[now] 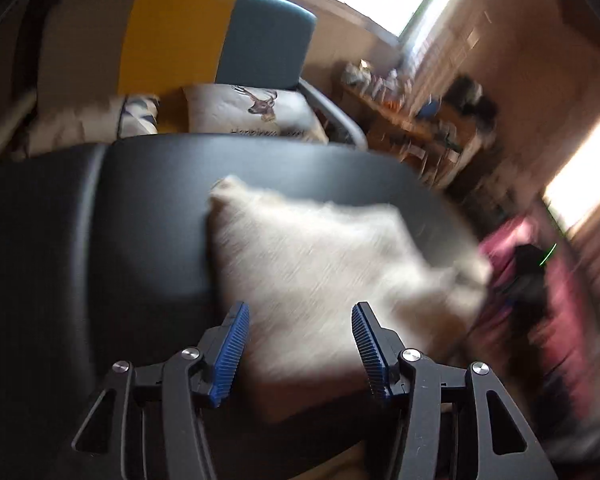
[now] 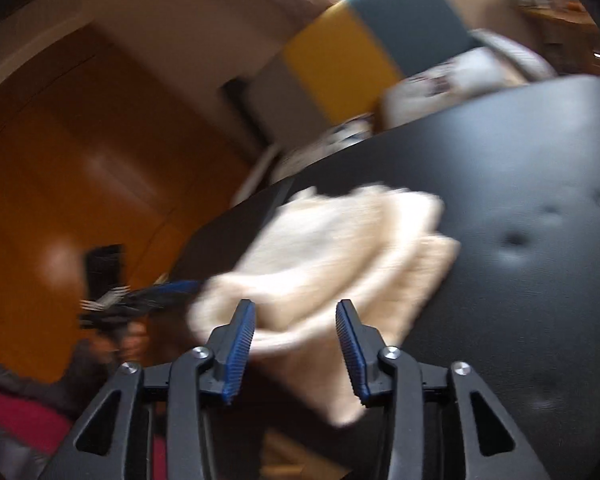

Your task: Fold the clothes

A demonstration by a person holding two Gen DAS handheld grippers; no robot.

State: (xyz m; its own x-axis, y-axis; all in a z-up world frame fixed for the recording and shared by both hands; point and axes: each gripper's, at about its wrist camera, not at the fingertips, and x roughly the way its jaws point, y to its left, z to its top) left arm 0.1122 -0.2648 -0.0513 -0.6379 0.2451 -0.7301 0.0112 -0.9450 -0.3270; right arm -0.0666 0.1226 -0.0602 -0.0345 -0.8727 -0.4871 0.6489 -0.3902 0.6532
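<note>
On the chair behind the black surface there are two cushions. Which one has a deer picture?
The white cushion on the right, beside the chair's grey armrest; the patterned cushion left of it shows none.

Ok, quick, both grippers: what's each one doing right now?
Left gripper: open, holding nothing, cream garment beyond it.
Right gripper: open, holding nothing.

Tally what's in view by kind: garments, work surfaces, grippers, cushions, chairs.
Cream fuzzy garment: 1, lying on the surface
Black padded surface: 1
Grippers: 2, left gripper and right gripper, both with jaws apart and nothing between them
Cushions: 2, deer-print cushion and patterned cushion
Yellow and teal chair: 1
Total: 7
</note>
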